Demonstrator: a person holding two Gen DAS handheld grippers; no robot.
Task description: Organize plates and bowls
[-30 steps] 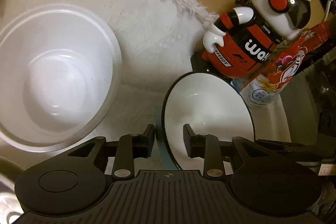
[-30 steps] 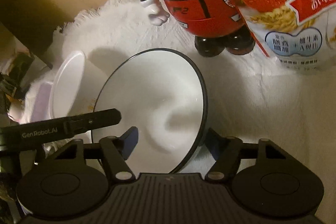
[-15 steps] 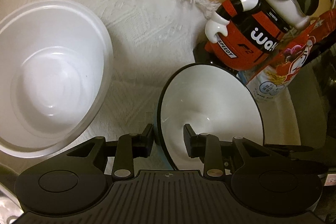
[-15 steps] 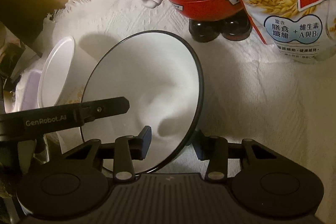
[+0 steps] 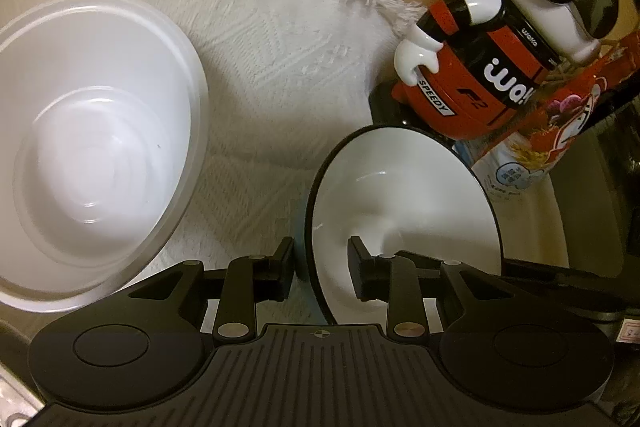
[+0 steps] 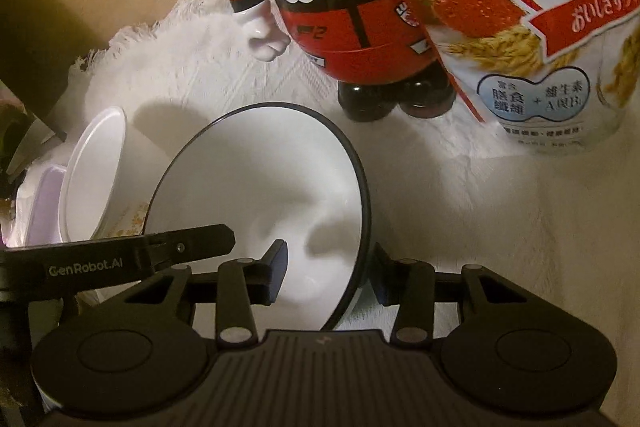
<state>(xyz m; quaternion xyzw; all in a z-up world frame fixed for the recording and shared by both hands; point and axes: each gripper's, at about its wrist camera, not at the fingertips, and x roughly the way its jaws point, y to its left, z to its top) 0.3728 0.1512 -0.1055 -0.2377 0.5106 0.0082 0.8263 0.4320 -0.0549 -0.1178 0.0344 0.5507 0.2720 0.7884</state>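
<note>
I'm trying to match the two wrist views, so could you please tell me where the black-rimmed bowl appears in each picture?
Left wrist view: the black-rimmed bowl sits lower right of centre, its rim between the left claw fingers.
Right wrist view: the same bowl sits at centre, its rim between the right claw fingers.
Shared landmark: the red toy robot stands beyond the bowl in both.
</note>
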